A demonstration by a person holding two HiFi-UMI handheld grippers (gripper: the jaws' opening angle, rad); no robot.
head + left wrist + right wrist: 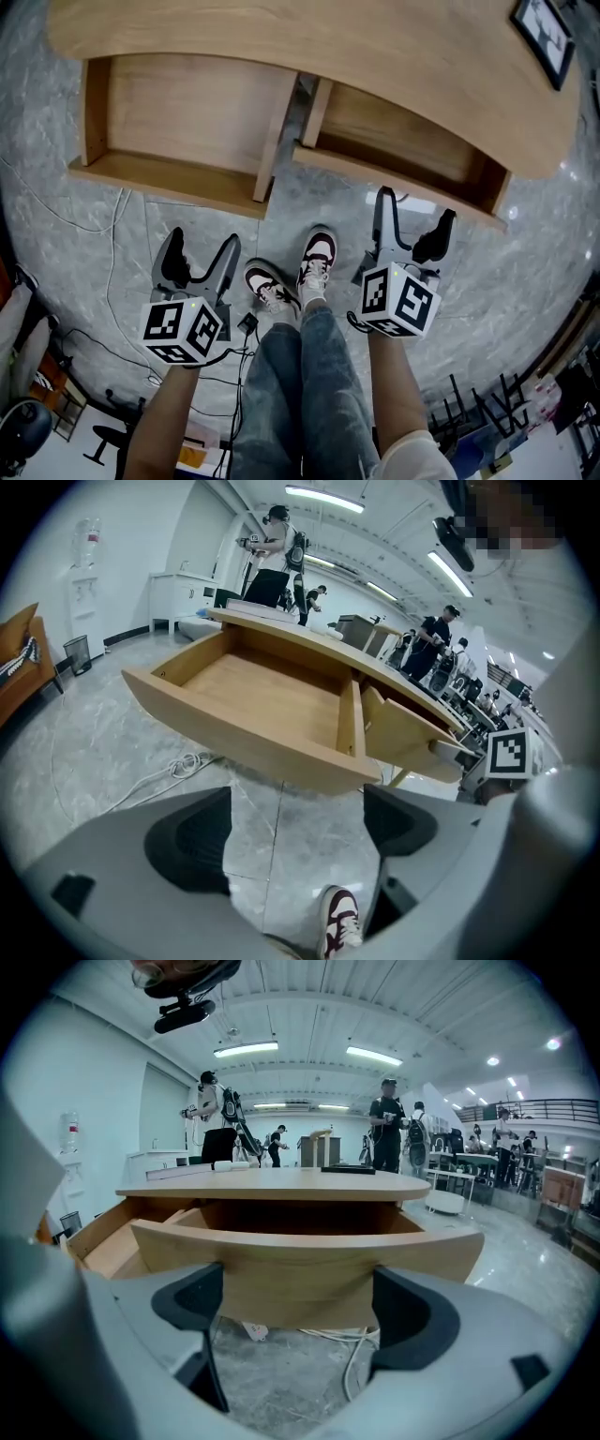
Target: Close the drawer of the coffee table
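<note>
Grey stone floor [56,216] lies under a low wooden surface [328,47]. Two drawers stick out of its front, and both are pulled open. The right drawer [403,155] sits just ahead of the right tongs [415,211]. These tongs are spread wide with nothing held between them. Their tips are close to the drawer's curved front board, but I cannot tell if they touch it. The left drawer [178,131] is open too and shows a bare wooden bottom. The left tongs [202,246] hang well apart from it, also spread wide and holding nothing. Between the two tongs are the person's shoes [295,272] and blue jeans [291,394]. A white cable [178,764] lies in loops on the floor under the left drawer. A dark picture frame [544,37] lies on the far right of the surface. Far behind it, people [386,1133] stand in a big bright room.
</note>
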